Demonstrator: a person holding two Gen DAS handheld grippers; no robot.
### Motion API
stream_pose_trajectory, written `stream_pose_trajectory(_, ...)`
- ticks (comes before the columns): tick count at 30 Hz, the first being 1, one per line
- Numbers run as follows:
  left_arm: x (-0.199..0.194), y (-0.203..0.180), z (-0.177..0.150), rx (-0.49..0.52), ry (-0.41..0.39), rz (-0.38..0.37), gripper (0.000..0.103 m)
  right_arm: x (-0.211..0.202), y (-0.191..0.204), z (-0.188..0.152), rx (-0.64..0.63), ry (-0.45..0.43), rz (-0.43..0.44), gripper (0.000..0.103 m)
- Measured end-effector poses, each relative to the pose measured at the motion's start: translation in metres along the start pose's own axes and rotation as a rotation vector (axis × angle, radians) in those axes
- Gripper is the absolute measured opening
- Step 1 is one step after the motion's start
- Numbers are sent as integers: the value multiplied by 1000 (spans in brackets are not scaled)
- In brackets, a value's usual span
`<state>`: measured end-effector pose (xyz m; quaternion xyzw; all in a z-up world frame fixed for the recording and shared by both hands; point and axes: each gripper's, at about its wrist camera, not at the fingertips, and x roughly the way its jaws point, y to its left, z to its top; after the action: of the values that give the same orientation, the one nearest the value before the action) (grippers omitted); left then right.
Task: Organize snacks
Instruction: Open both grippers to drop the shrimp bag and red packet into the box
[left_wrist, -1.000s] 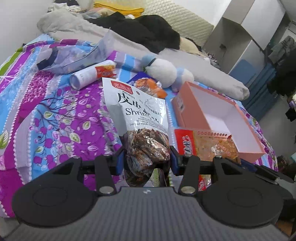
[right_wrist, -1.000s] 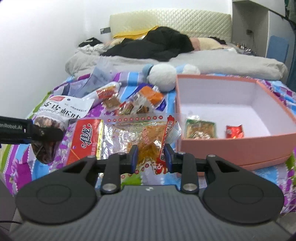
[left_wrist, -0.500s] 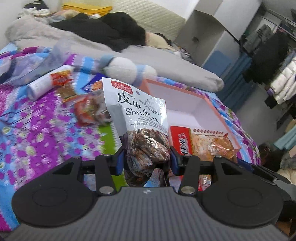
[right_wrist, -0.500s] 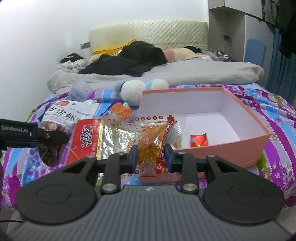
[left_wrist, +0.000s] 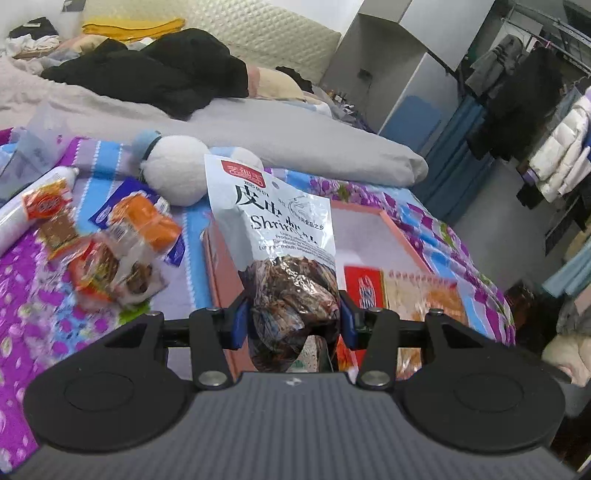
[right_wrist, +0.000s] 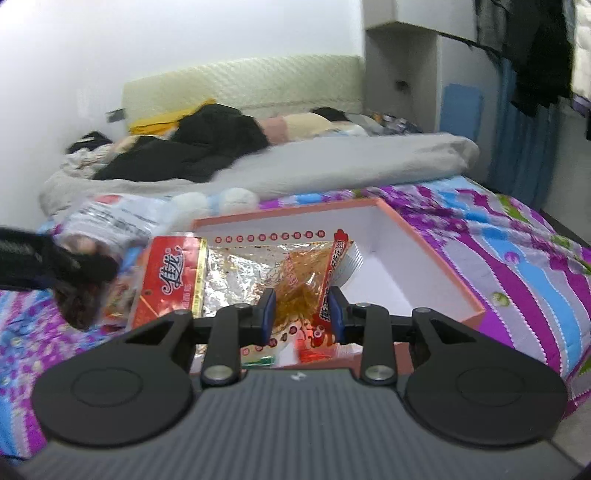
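Observation:
My left gripper (left_wrist: 293, 322) is shut on the bottom of a white shrimp snack bag (left_wrist: 273, 236) and holds it upright over the near left corner of the pink box (left_wrist: 402, 236). My right gripper (right_wrist: 300, 314) is shut on a red and foil snack bag (right_wrist: 236, 273) and holds it above the near edge of the same pink box (right_wrist: 436, 258). The red and foil bag also shows in the left wrist view (left_wrist: 406, 295), to the right of the shrimp bag. The left gripper and its bag show blurred at the left of the right wrist view (right_wrist: 85, 266).
Several loose snack packets (left_wrist: 122, 243) and a white tube (left_wrist: 18, 218) lie on the purple floral bedspread (left_wrist: 29, 306) left of the box. A white plush toy (left_wrist: 173, 173) sits behind them. A grey duvet (left_wrist: 295, 140) and dark clothes lie further back. A small packet lies inside the box.
Both grippers have moved right with their bags and now hang over the pink box. The grips on the two bags have not changed.

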<state>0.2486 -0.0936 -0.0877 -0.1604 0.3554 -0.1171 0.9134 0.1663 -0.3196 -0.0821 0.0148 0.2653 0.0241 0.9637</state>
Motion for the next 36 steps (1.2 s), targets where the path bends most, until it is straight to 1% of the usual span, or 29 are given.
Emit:
stream_pose_trajectory(2,18,-3,11,-2,18,3,53,14,-9,1,9,8,-6,33)
stream_pose_trajectory(4,36,-6,21,5,34,-18,53,29,-17,3,26,16,-27,33)
stream_pose_trajectory(7,63,-13,32,28,76,10,53,54,-25,5,50,51,-14,33)
stream_pose_trajectory(10,84,-15,37,24,128,48,53,79,-28,7,32,107,-2,35)
stream_pose_trajectory(12,95,-12,38,9,167,66,53,98,-30,7,26,179,31,35)
stream_pose_trajectory(14,100,-10,38,-2,177,70,54,113,-30,5,16,223,43,36)
stream_pose_trajectory(16,103,-8,37,1,183,83,54,124,-30,1,29,252,34,36)
stream_pose_trajectory(18,103,-6,37,3,184,83,54,126,-29,-1,35,257,28,38)
stream_pose_trajectory(19,103,-5,37,3,189,78,60,126,-29,-1,38,256,27,44)
stream_pose_trajectory(20,101,-4,37,-1,189,66,67,126,-29,-1,42,260,22,45)
stream_pose_trajectory(21,98,-2,37,-7,181,54,70,125,-29,-1,37,260,16,49)
stream_pose_trajectory(22,93,0,37,-13,166,50,72,124,-30,-2,33,262,13,61)
stream_pose_trajectory(23,88,1,37,-14,154,48,73,124,-32,-2,38,266,15,68)
stream_pose_trajectory(26,74,2,37,-1,129,53,73,117,-36,-4,65,250,18,68)
stream_pose_trajectory(30,49,4,34,25,77,58,73,106,-33,-3,58,224,25,68)
stream_pose_trajectory(36,4,7,25,68,-15,65,73,69,-18,1,65,142,50,68)
